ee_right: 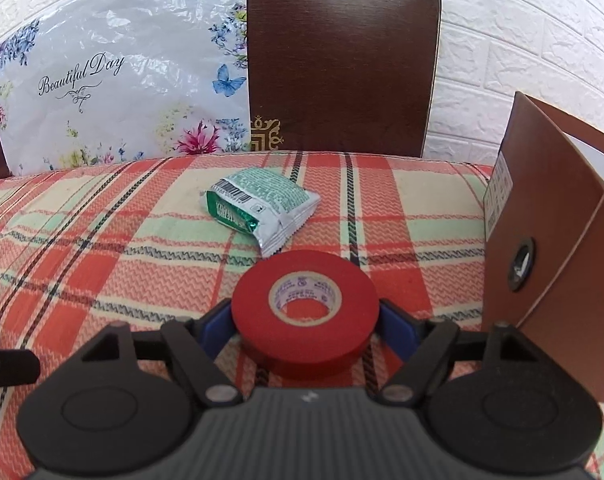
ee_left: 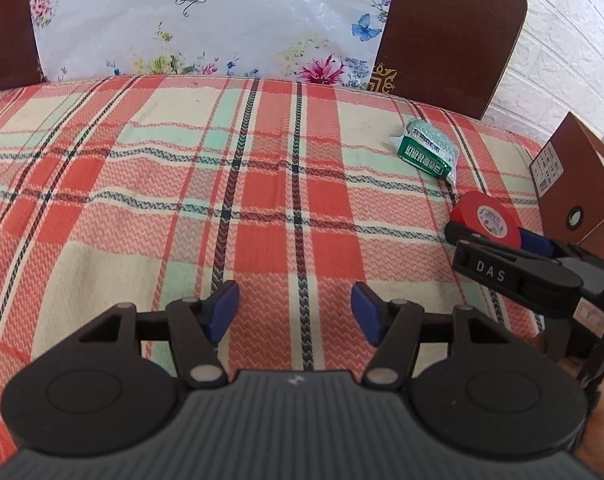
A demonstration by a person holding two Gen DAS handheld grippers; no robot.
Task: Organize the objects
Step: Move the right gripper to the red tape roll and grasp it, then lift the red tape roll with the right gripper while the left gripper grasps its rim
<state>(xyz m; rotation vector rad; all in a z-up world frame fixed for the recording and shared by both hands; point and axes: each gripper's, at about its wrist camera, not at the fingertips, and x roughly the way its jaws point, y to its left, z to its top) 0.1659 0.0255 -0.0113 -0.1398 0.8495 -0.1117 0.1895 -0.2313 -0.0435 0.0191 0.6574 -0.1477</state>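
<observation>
A red roll of tape (ee_right: 306, 308) sits between the blue pads of my right gripper (ee_right: 306, 322), which is shut on it, just above the plaid cloth. In the left wrist view the tape (ee_left: 486, 218) and the right gripper (ee_left: 498, 240) show at the right. A green and white packet (ee_right: 261, 206) lies flat on the cloth just beyond the tape; it also shows in the left wrist view (ee_left: 426, 150). My left gripper (ee_left: 294, 312) is open and empty over the middle of the cloth.
A brown cardboard box (ee_right: 558, 248) stands at the right edge, close to the right gripper, also in the left wrist view (ee_left: 570, 196). A floral plastic bag (ee_left: 205, 20) and brown chair backs (ee_right: 342, 56) stand behind the table (ee_left: 101, 200). A white brick wall (ee_right: 522, 40) is behind.
</observation>
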